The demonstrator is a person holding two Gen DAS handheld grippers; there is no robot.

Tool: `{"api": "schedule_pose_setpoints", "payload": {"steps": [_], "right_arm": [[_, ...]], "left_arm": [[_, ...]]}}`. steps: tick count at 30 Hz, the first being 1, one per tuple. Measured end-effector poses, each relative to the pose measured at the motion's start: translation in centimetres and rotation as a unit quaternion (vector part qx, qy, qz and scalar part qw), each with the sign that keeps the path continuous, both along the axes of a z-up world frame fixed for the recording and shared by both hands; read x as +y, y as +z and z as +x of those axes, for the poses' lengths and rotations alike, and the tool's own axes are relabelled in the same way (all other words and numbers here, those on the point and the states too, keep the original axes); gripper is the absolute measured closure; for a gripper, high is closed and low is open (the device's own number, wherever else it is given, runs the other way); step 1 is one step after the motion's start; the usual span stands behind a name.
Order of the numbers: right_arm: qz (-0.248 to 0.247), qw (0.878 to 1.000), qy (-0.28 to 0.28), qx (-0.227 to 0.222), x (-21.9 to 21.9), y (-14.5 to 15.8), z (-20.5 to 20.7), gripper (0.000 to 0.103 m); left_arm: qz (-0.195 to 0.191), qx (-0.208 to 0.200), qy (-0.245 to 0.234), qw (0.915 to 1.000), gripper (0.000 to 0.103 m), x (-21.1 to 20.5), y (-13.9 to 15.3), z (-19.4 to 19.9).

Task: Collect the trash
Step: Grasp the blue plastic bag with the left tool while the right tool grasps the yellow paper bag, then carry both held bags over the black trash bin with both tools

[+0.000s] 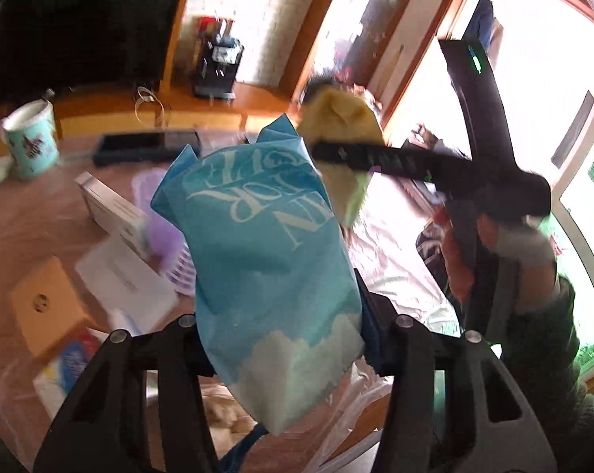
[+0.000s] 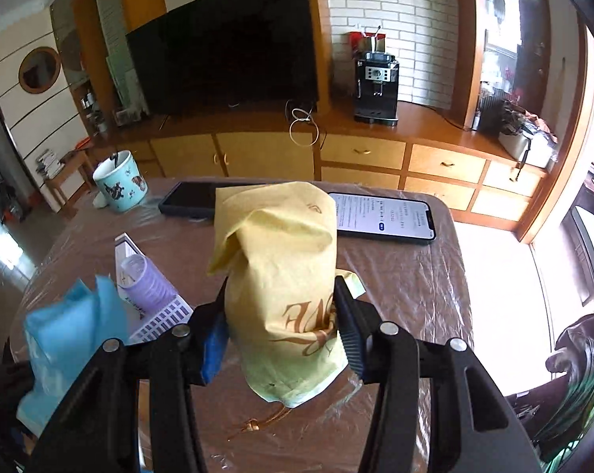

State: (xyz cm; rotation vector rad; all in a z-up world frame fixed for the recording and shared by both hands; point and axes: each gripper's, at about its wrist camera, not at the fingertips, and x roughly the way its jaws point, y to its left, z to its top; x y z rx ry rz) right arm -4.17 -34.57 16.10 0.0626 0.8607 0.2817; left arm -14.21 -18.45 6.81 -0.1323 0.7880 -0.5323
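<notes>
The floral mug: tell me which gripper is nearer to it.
Left. The left gripper, shut on the blue bag, is on the mug's side of the table; the right gripper, shut on the yellow bag, is further over.

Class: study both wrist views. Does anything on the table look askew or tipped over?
Yes. The purple cup lies on its side across a white box instead of standing. The mug stands upright and the lit phone lies flat.

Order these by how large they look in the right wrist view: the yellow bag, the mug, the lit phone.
1. yellow bag, though being nearest the camera enlarges it
2. lit phone
3. mug, not far behind the phone
</notes>
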Motion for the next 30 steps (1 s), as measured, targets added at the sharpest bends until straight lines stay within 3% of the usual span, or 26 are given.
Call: {"api": "schedule_pose_setpoints", "payload": {"steps": [6, 12, 30], "right_arm": [[0.025, 0.999, -0.008, -0.018, 0.9, 1.4, -2.5, 0.055], [0.047, 0.998, 0.02, -0.038, 3.6, 2.7, -6.0, 0.055], [0.063, 0.996, 0.049, -0.04, 7.2, 2.4, -14.1, 0.055]], "left_arm": [[0.009, -0.046, 0.033, 0.9983, 0.05, 2.3, 2.1, -0.5], [0.018, -0.074, 0.057, 0.9955, 0.05, 5.1, 3.2, -1.7], [0.054, -0.104, 0.04, 0.9923, 0.05, 9.2, 3.2, -8.1]]}}
